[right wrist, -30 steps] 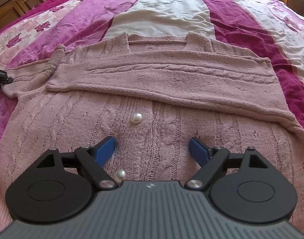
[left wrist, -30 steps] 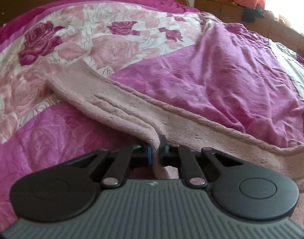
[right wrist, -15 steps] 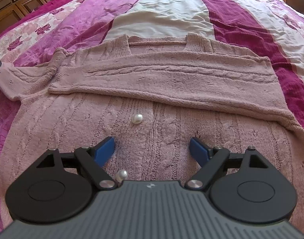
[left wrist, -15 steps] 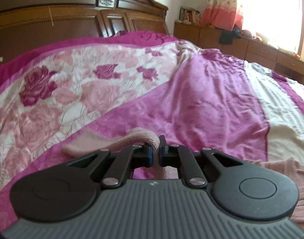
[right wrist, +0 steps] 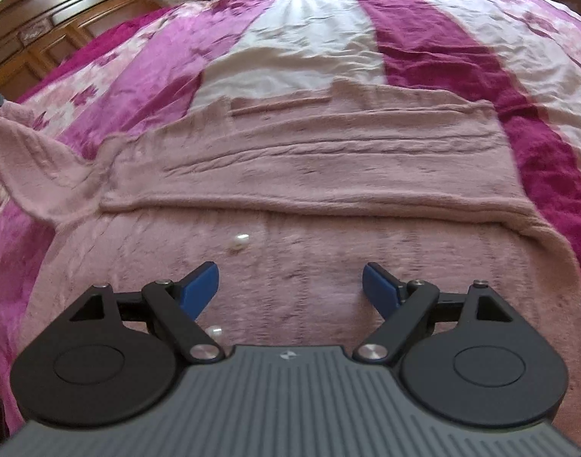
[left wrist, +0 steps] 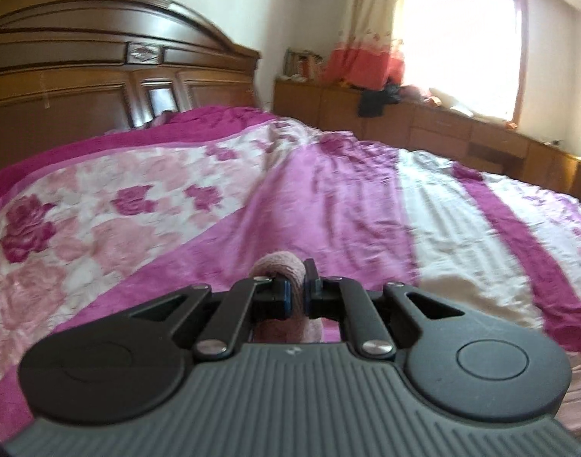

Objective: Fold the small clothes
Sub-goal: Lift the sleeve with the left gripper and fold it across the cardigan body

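A dusty-pink knit cardigan lies flat on the bed, one sleeve folded across its chest, with pearl buttons down the front. Its other sleeve is lifted off the bed at the far left of the right wrist view. My left gripper is shut on that sleeve's cuff, which loops over the fingers. My right gripper hovers open low over the cardigan's lower front, nothing between its blue pads.
A magenta, pink and white floral bedspread covers the bed. A dark wooden headboard stands behind. Low wooden cabinets with clutter run under a bright window with curtains.
My left gripper has lifted the sleeve cuff up off the bed, and its view tilted up toward the headboard and window. The right gripper stayed open and shifted slightly.
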